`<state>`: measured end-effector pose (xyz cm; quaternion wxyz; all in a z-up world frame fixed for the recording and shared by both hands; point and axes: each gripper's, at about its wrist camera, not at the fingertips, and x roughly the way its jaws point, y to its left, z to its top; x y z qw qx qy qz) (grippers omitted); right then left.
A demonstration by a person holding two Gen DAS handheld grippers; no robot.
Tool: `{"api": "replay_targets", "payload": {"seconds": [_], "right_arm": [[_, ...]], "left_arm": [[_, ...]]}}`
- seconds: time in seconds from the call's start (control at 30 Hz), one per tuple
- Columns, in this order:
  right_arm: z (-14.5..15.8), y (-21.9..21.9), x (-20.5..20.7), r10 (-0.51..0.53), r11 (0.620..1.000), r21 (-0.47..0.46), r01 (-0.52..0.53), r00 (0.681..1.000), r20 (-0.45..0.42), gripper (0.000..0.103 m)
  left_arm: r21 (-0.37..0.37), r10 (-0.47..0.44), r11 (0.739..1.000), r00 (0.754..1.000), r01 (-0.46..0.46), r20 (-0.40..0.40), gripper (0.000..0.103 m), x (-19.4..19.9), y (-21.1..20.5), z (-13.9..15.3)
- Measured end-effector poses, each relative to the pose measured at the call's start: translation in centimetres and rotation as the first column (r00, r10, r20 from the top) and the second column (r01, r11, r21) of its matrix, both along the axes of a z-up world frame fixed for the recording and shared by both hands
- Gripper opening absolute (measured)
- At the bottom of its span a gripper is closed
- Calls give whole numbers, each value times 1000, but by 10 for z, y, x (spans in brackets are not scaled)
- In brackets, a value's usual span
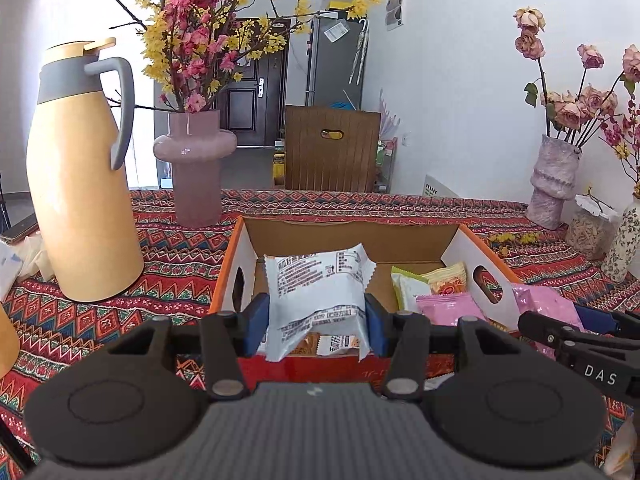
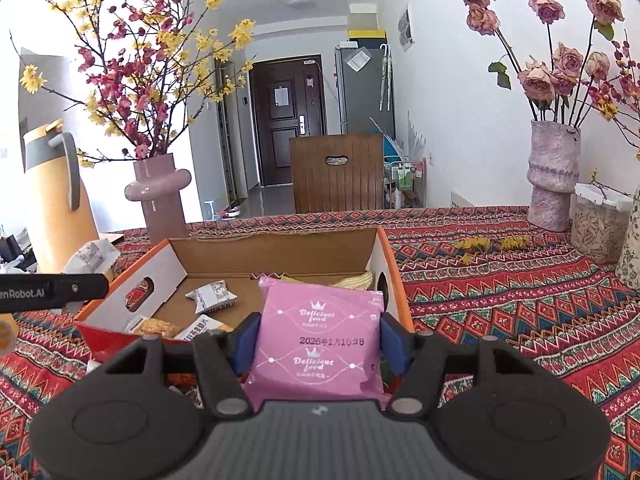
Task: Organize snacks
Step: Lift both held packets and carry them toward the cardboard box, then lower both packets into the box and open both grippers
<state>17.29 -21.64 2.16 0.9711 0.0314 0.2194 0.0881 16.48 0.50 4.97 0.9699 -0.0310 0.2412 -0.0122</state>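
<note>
Snacks partly in the cardboard box; left hand-held gripper clamps a white packet, right hand-held gripper clamps a pink packet, neither dropped in yet.

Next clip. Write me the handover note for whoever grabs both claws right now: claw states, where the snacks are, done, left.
Left claw: shut on a white snack packet, held above the cardboard box.
Right claw: shut on a pink snack packet, at the box's right end.
Done: several packets already lie in the box.
Left: place both held packets, white side left, pink and green side right.
</note>
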Motion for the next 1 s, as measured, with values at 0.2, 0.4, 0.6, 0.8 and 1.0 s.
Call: {"api": "replay_targets", "payload": {"seconds": [0.2,0.4,0.6,0.8,1.0], "right_arm": [[6,11,27,14,1000,-9,-14,1000,18,61],[7,18,55,10,1000,-16,-10,1000,22,61],[-8,24,73,12,1000,-13,-12,1000,3,61],[-18,22,77,20,1000,10,-20,1000,-6,61],[-22,26,78,17,1000,-15,-17,1000,-8,61]], "left_arm": [[-6,9,1000,1000,-9,-6,50,19,-3,-1],[-8,18,1000,1000,-18,-9,50,40,-6,-3],[-2,40,999,999,-40,-20,50,56,-7,-17],[22,55,998,998,-55,4,50,61,-8,-30],[21,51,999,999,-50,-11,50,65,-5,-36]]}}
